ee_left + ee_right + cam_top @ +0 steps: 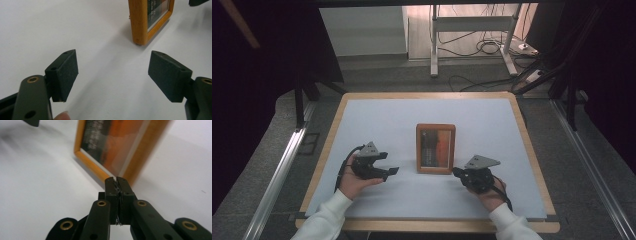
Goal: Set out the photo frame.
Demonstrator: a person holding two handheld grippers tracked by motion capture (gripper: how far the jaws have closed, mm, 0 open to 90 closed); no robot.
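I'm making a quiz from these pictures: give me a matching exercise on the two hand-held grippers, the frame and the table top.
Things:
1. left hand-held gripper
2. right hand-held gripper
3. picture frame
4. table top

States:
a. white, with a wooden rim
b. jaws shut, by the frame's corner
c. wooden, lying flat
d. jaws wide apart, nothing between them

Pairs: 1-d, 2-b, 3-c, 4-a
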